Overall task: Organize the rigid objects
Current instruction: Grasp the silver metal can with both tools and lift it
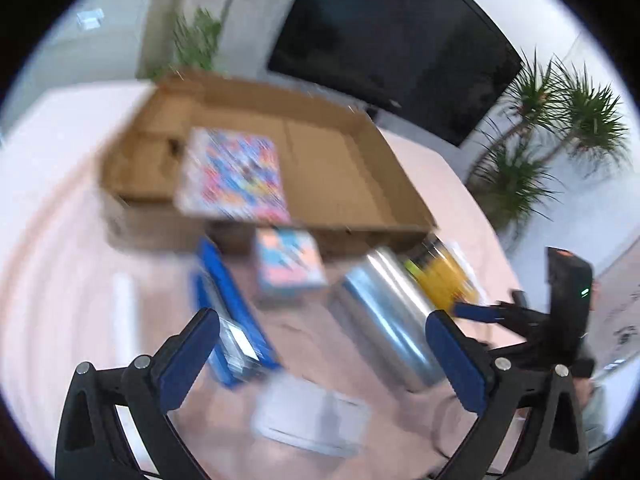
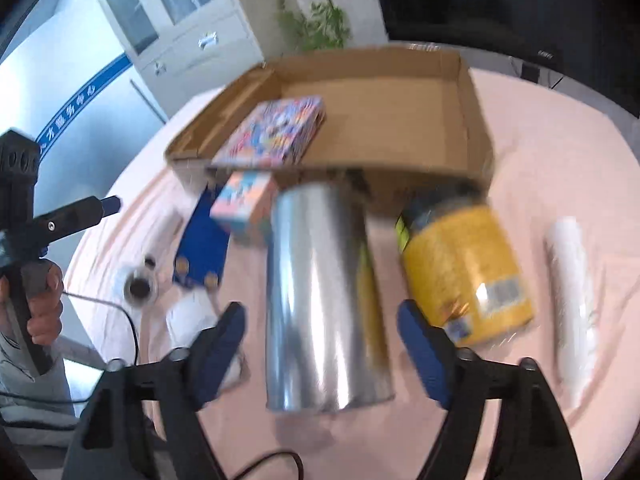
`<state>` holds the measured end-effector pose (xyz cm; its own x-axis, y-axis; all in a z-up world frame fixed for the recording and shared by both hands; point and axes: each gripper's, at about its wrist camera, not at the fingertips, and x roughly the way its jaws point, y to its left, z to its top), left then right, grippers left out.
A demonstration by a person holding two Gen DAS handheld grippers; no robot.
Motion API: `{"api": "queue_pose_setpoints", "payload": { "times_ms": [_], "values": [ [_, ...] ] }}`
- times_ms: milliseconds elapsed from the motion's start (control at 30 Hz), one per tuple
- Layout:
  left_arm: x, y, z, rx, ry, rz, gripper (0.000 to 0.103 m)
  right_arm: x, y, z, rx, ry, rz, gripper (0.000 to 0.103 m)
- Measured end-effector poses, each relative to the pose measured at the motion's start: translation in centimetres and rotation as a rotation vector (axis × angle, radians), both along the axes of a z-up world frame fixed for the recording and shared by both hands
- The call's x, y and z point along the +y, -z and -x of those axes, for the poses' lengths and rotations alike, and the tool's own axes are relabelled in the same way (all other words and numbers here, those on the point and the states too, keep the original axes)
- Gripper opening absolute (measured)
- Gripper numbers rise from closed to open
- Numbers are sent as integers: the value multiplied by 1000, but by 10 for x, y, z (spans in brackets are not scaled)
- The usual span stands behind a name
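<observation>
An open cardboard box (image 1: pixel 340 168) (image 2: pixel 472 120) lies on the pink table with a colourful flat box (image 1: pixel 236 172) (image 2: pixel 276 136) inside it. In front lie a small colourful box (image 1: pixel 288 268) (image 2: pixel 248 208), a blue case (image 1: pixel 232 312) (image 2: pixel 204 248), a silver can (image 1: pixel 384 312) (image 2: pixel 324 304) on its side and a yellow jar (image 1: pixel 444 272) (image 2: pixel 464 272). My left gripper (image 1: pixel 320 352) is open and empty above the table. My right gripper (image 2: pixel 320 352) is open, its fingers on either side of the silver can; it also shows in the left wrist view (image 1: pixel 480 312).
A white tube (image 2: pixel 572 304) lies right of the jar. A white flat packet (image 1: pixel 312 416) and a white stick (image 1: pixel 124 312) lie near the left gripper. A small round lid (image 2: pixel 138 286) sits left of the blue case. A black screen (image 1: pixel 400 40) and plants stand behind.
</observation>
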<state>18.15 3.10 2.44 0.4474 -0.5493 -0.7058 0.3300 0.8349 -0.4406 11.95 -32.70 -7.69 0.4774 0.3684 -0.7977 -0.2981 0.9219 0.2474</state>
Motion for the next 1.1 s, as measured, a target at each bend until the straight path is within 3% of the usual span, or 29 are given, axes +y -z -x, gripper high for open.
{"api": "queue_pose_setpoints", "payload": {
  "times_ms": [100,167,267,367,400,533,600,667,767,867,933,1000,1100],
  "values": [
    [-20,28,-4,130,45,84,102,24,21,1,11,-23,42,69],
    [-31,43,-4,199,80,126,102,39,26,10,42,-103,-6,71],
    [-37,56,-9,239,87,99,102,45,28,15,37,-146,-70,72],
    [-39,64,-16,276,90,121,101,38,44,-4,128,-80,-155,76],
    [-43,62,-17,282,103,138,101,39,51,-11,165,-78,-172,83],
    [-66,71,-26,332,169,84,97,55,71,-26,221,-89,-189,86],
    [-71,78,-28,353,159,26,94,63,78,-28,222,-91,-203,86],
    [-72,81,-28,358,138,24,90,66,76,-25,205,-87,-177,86],
    [-70,57,-24,291,132,12,89,61,65,-21,195,-59,-211,86],
    [-72,4,-26,139,134,-3,89,53,28,-20,114,-47,-249,86],
    [-75,-36,-36,18,146,-14,89,46,-13,-30,6,-48,-284,86],
    [-79,-75,-57,-90,161,-32,89,42,-48,-48,-92,-53,-290,86],
    [-79,-105,-104,-131,163,-35,89,39,-83,-83,-175,-51,-293,86]
  ]
}}
